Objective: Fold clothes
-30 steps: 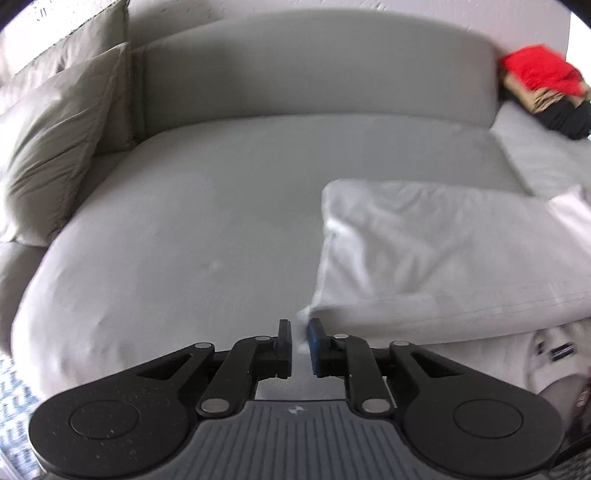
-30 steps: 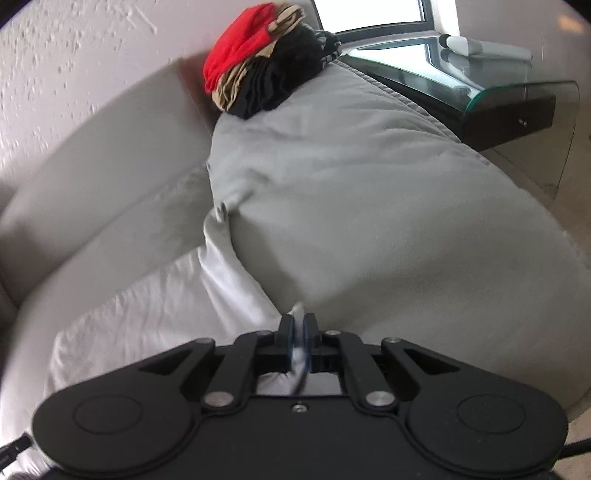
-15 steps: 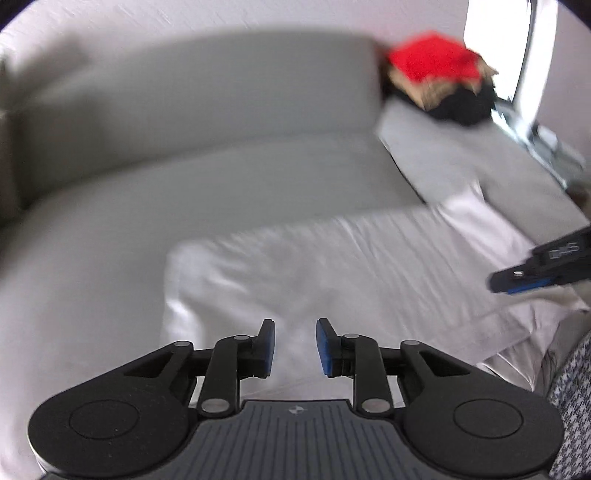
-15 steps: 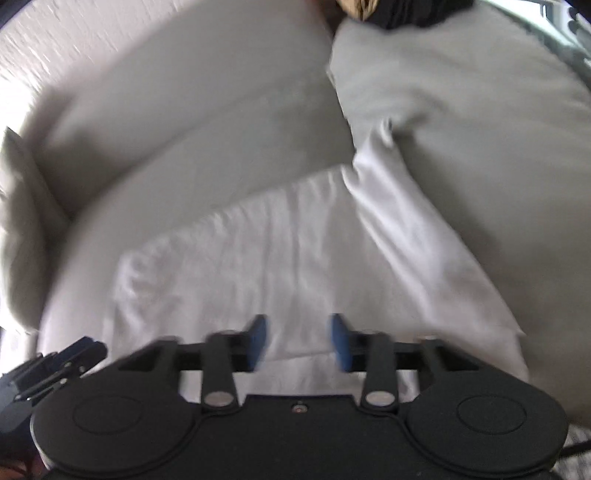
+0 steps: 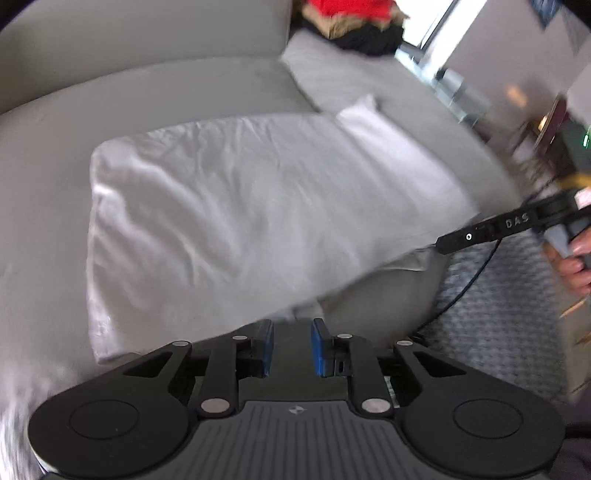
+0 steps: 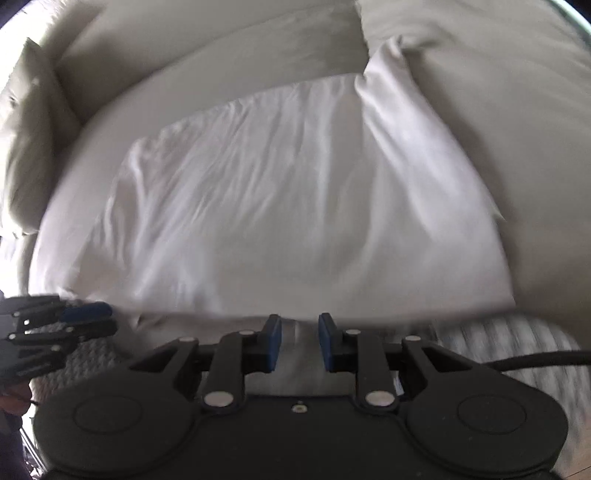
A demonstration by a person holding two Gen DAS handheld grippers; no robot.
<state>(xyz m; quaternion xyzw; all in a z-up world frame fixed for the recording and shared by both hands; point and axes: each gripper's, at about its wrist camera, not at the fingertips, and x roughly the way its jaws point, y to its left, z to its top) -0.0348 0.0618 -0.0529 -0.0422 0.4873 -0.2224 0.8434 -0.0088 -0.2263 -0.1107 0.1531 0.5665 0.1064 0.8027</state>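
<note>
A white garment (image 5: 251, 206) lies folded flat on the grey sofa seat (image 5: 48, 155), its right end riding up onto the side cushion; it fills the middle of the right wrist view (image 6: 295, 206). My left gripper (image 5: 291, 345) is open and empty, just off the garment's near edge. My right gripper (image 6: 300, 341) is open too, with nothing between its blue pads, just short of the near hem. The other tool shows in each view: the right gripper (image 5: 491, 230) at the right edge, the left gripper (image 6: 86, 319) at the lower left.
A pile of red, tan and black clothes (image 5: 354, 22) sits on the far sofa corner. A grey pillow (image 6: 26, 129) leans at the left end. A patterned rug (image 5: 509, 317) covers the floor beside the sofa. A person's hand (image 5: 572, 258) holds the right tool.
Both grippers have let go of the white garment and opened. Both have pulled back from it, and the folded cloth now lies free on the seat.
</note>
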